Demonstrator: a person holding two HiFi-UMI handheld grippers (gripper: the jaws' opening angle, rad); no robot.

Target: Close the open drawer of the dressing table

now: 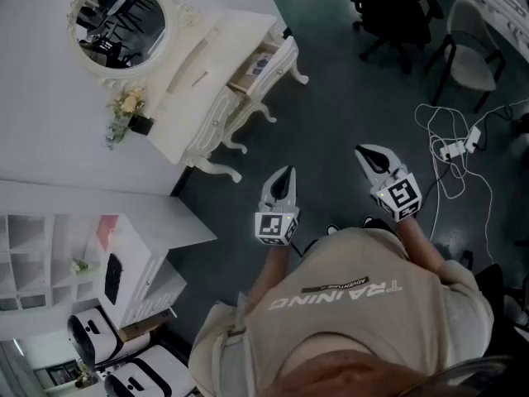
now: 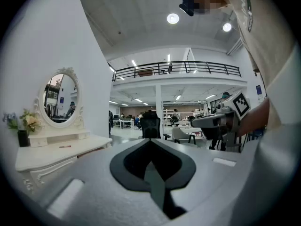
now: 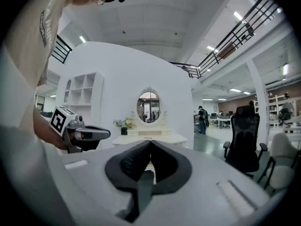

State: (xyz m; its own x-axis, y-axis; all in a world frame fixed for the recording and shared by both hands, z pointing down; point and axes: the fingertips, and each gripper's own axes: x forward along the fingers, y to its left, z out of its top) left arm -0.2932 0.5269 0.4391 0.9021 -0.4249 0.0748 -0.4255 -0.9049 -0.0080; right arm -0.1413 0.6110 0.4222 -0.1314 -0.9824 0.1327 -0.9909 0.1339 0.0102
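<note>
The white dressing table (image 1: 198,98) with its oval mirror (image 1: 120,23) stands against the wall at the upper left of the head view. Its drawer (image 1: 263,61) at the near end is pulled out, with small items inside. Both grippers hang in the air over the dark floor, well short of the table. My left gripper (image 1: 288,173) is shut and holds nothing. My right gripper (image 1: 364,150), to its right, is also shut and holds nothing. In the right gripper view the table (image 3: 149,138) lies straight ahead beyond the shut jaws (image 3: 149,143). The left gripper view has the table (image 2: 56,150) at the left.
A small vase of flowers (image 1: 126,112) stands on the tabletop. A white shelf unit (image 1: 78,259) sits at the lower left. Office chairs (image 1: 397,11) and a power strip with cables (image 1: 455,149) lie on the floor to the right.
</note>
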